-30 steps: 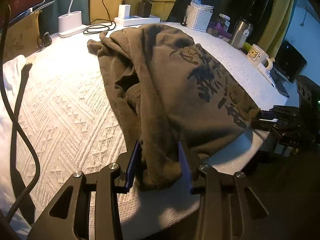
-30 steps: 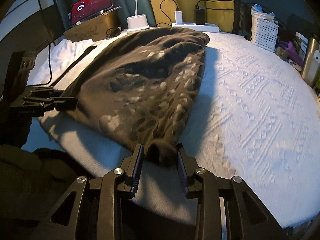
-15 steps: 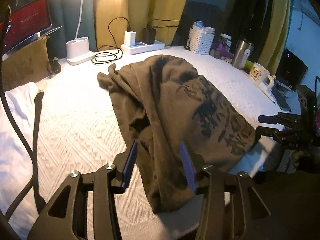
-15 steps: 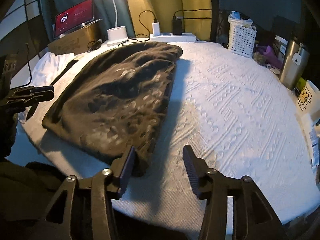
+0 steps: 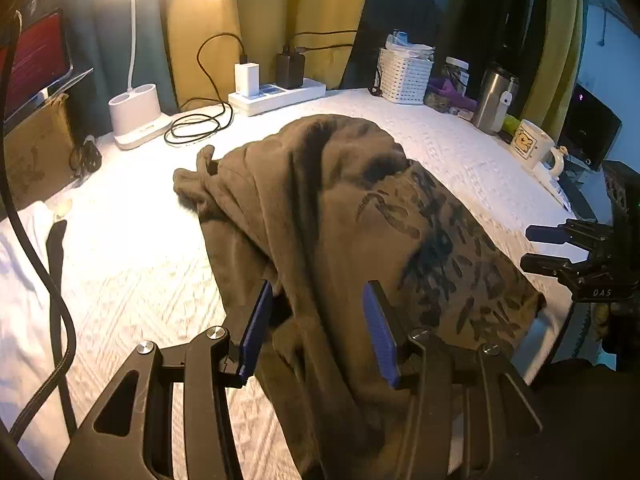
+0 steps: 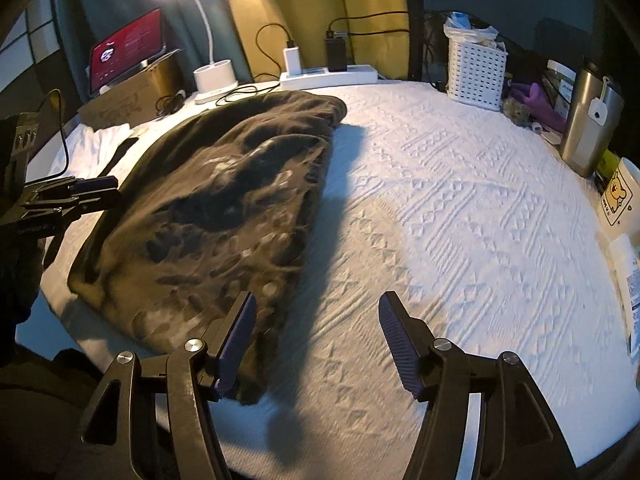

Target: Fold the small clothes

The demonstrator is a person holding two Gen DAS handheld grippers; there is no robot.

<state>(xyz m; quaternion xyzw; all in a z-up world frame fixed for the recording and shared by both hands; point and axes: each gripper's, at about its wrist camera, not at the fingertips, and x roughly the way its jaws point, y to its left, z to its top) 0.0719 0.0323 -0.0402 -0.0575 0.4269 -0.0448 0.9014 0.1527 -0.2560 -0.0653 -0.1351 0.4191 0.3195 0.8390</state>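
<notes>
Brown shirt [image 5: 332, 216] lying folded lengthwise on the white cover [image 6: 460, 208], printed side up, near edge draped at the cover's front rim. Placed so, probably, to leave a long narrow strip ready for a crosswise fold.

Left gripper [image 5: 316, 320] above the shirt's near end, pointing steeply down; blue pads [image 5: 256, 320] apart, cloth lying between them but not pinched. Jaws part open, having just widened a little, so no grip on the fabric.

Right gripper [image 6: 316, 336] at the shirt's other near corner, likewise angled steeply down. Jaws wide, just now opening further; left pad [image 6: 236, 332] just over the shirt's edge, right pad over bare cover, nothing clamped. Seen from the left wrist view at the cover's right rim, jaws parted, clear of the cloth.

Both tools empty, then, and the shirt at rest: a fold apparently laid down and let go.

Outward: lamp [image 5: 136, 116], power strip [image 5: 276, 96] and cables at the far edge; basket [image 6: 476, 72], steel tumbler [image 6: 588, 124] and mug [image 5: 532, 148] along the right side; tablet [image 6: 124, 48] on a box at the left.
</notes>
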